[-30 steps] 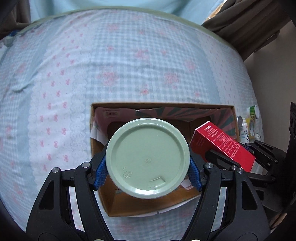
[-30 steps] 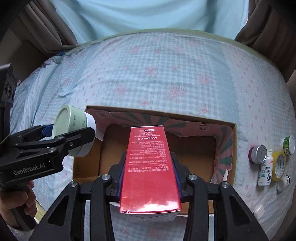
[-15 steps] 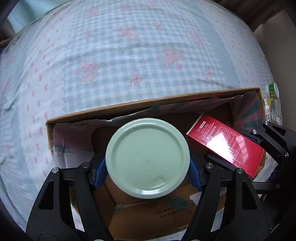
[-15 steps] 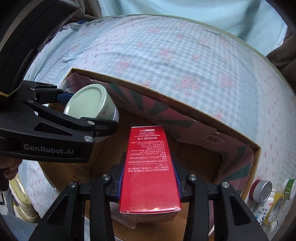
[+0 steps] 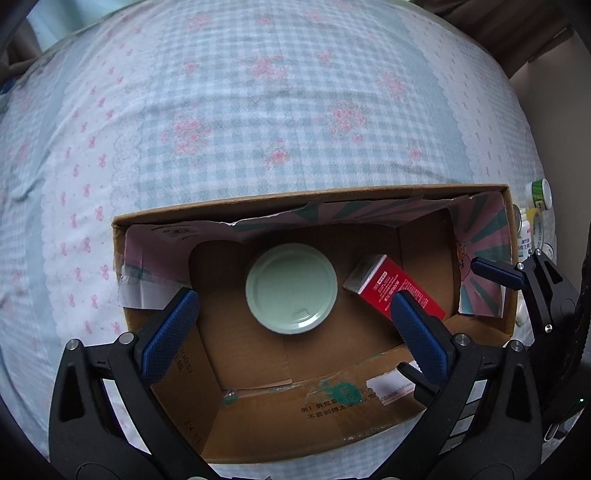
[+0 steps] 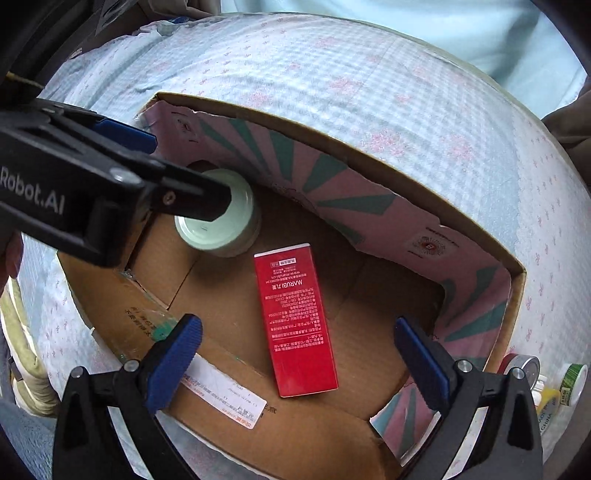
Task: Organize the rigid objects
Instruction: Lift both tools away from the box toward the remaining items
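Note:
An open cardboard box (image 5: 332, 195) (image 6: 369, 155) sits on the checked bedspread. A jar with a pale green lid (image 5: 291, 288) (image 6: 221, 221) stands upright on the box floor. A red carton (image 5: 399, 291) (image 6: 295, 321) lies flat beside it on the right. My left gripper (image 5: 291, 325) is open and empty above the jar. My right gripper (image 6: 295, 358) is open and empty above the near end of the red carton. The left gripper's finger (image 6: 110, 177) covers part of the jar in the right wrist view.
Several small bottles and tins (image 5: 535, 214) (image 6: 543, 380) lie on the bedspread just right of the box. The floral bedspread (image 5: 258, 110) stretches beyond the box. Curtains (image 5: 535, 33) hang at the far right.
Both grippers opened. The jar dropped from the left gripper and the red carton from the right gripper onto the box floor. Both grippers now sit above them.

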The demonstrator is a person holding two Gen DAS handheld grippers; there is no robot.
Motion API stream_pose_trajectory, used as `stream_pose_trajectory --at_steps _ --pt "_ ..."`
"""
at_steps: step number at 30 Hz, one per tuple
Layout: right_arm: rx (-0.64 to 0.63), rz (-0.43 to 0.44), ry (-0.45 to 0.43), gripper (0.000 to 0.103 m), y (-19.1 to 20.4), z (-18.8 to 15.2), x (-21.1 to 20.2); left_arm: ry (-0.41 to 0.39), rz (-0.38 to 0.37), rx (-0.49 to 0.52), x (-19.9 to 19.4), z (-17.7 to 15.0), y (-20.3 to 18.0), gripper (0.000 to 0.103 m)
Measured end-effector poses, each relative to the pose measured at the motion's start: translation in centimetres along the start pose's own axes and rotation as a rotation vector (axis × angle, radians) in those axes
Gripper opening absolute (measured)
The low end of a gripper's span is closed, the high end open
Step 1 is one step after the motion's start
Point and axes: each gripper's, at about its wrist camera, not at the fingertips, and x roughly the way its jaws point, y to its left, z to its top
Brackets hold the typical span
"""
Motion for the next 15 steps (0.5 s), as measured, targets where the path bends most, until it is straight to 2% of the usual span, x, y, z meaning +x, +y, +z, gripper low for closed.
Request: stream_pose_trajectory --at_steps 9,13,15 --pt "0.004 -0.025 -0.049 0.103 0.1 0.7 -2.8 -0.056 0.006 -0.011 -4.0 -1.3 0.0 0.103" --pt "0.008 -0.033 -0.071 0.103 0.8 0.8 -6.0 -0.107 0.010 -0.021 -8.2 -2.5 -0.1 0.103" --pt "0.029 -0.006 -0.072 0.103 1.1 0.8 -7.8 -0.143 0.020 -0.019 -10.9 -3.5 -0.1 0.103"
